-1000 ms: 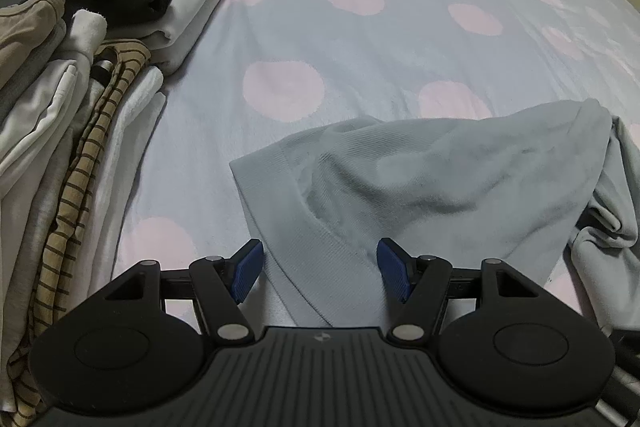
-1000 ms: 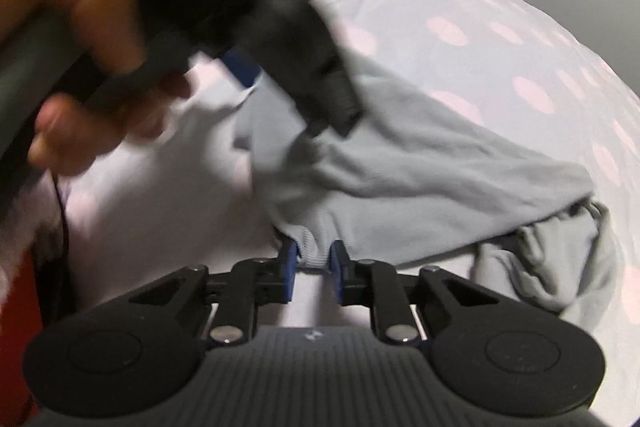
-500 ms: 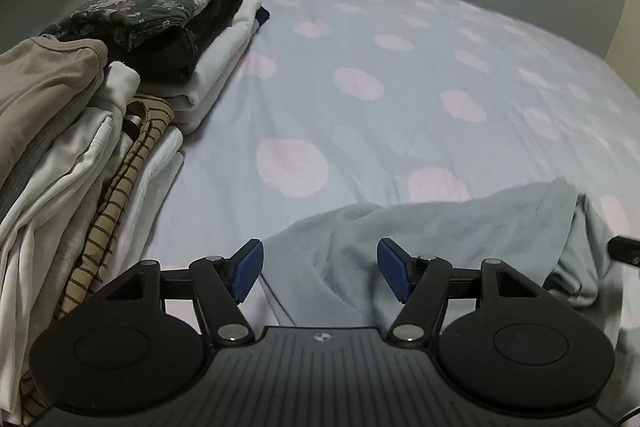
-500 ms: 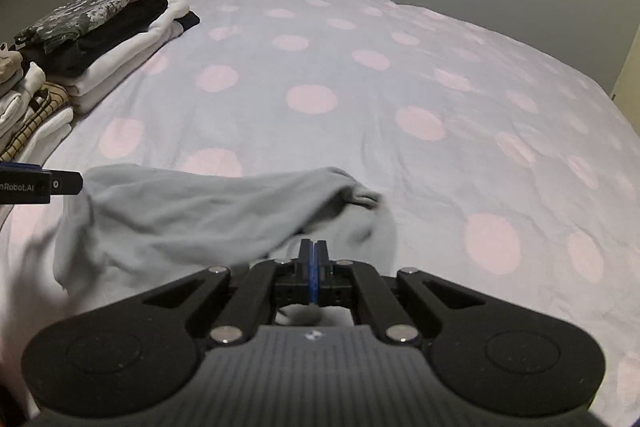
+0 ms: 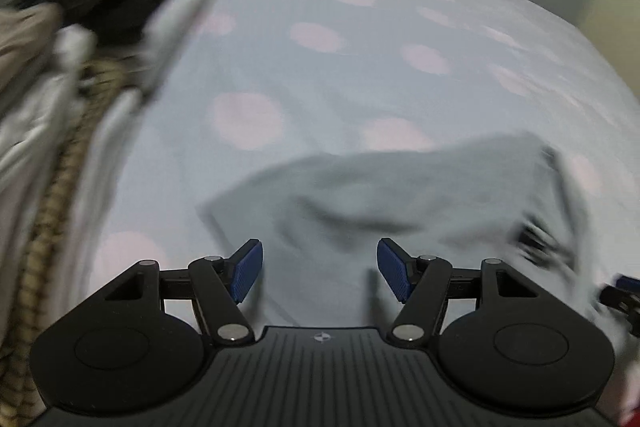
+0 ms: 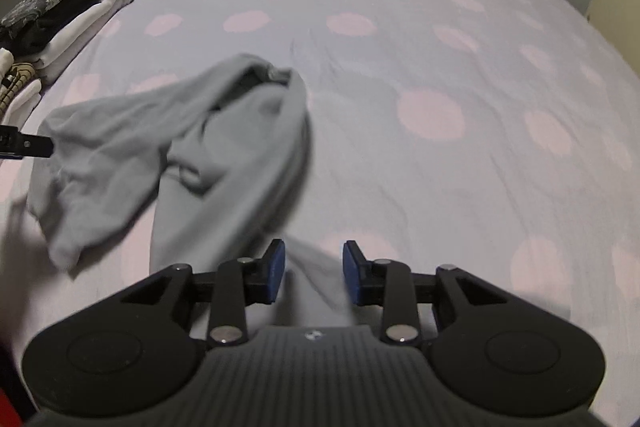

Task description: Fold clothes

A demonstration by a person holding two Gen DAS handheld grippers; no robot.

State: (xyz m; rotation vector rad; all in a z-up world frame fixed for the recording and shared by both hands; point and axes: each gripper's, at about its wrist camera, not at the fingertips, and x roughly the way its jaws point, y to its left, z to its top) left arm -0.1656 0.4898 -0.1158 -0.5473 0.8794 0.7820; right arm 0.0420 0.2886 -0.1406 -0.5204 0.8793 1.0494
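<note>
A crumpled grey garment (image 6: 172, 147) is seen lying on the polka-dot bedspread (image 6: 440, 67), with stacks of folded clothes (image 5: 68, 75) ranged along the bed's left edge. The left gripper (image 5: 320, 273) is held with its jaws spread wide above the near edge of the garment, nothing pinched, though the view is blurred. The right gripper (image 6: 314, 273) has just been opening: its blue pads (image 6: 276, 269) are parted, a strip of grey cloth lies between them, and no pad is seen pressing on it.

Both wrist views look down, close, sharing the grey garment (image 5: 400, 195).
</note>
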